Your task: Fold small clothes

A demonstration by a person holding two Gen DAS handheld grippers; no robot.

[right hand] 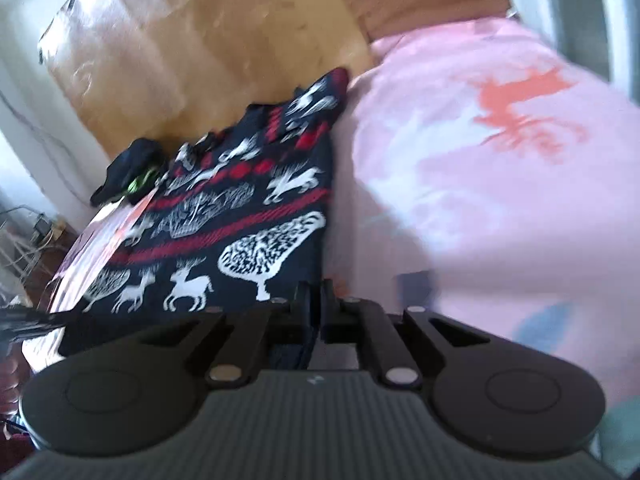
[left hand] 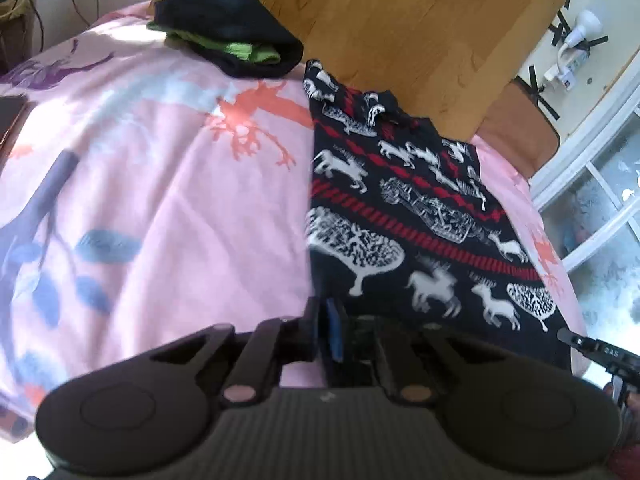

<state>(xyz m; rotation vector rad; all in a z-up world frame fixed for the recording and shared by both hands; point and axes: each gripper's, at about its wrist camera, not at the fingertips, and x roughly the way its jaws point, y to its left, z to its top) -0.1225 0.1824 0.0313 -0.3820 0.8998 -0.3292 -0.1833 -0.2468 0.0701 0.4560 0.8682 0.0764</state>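
Both views are smeared with blur, the right wrist view worst, so fine cloth folds are hard to read. The left gripper [left hand: 326, 320] is clenched on the near left corner of the black knitted garment with white deer, trees and red bands [left hand: 400, 216]; the pinched cloth itself is hidden between the black fingers and blue pads. The right gripper [right hand: 316, 300] is likewise clamped on the garment's [right hand: 224, 232] near right corner — its near hem is cut off behind the black gripper bodies in both views.

The garment lies flat on a pink bedsheet printed with blue leaves and orange shapes [left hand: 168, 208], its far end reaching the brown wooden headboard [left hand: 400, 20]. In the left wrist view, bare sheet stretches wide to the left; in the right wrist view it [right hand: 500, 168] opens to the right. A folded black-and-green cloth bundle [left hand: 232, 36] sits at upper centre-left, just apart from the garment's far corner.
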